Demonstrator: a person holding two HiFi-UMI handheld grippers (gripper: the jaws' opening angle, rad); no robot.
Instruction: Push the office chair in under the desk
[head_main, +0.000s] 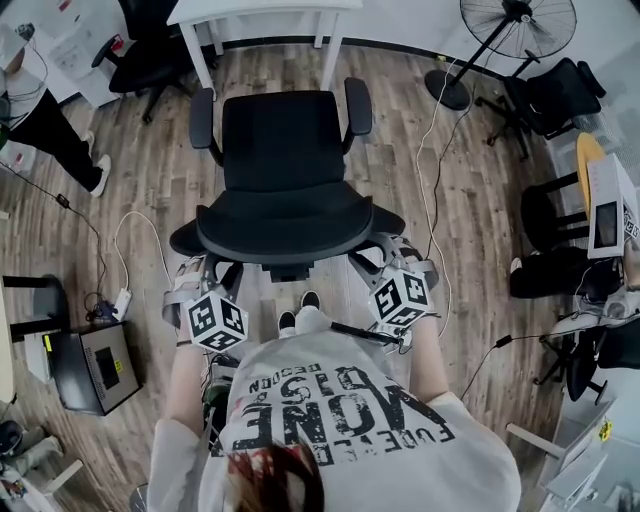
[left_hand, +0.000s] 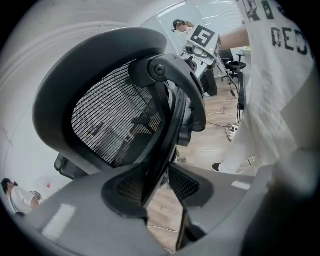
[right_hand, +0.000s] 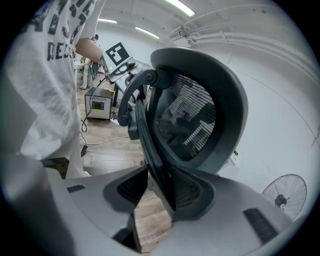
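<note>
Head view: wood-plank floor (head_main: 470, 200), white desk (head_main: 262, 10)

Black office chair (head_main: 285, 150) with a mesh back, white desk (head_main: 262, 10), brown wood-plank floor (head_main: 470, 210).

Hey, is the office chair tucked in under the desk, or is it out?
Out. The office chair stands on the wood floor, its seat short of the desk beyond it.

Head view: above the person, facing steeply down on the office chair (head_main: 285, 170) and far desk (head_main: 265, 10). Left and right gripper views: close against the backrest (left_hand: 115, 117), from opposite sides, shared by all three.
</note>
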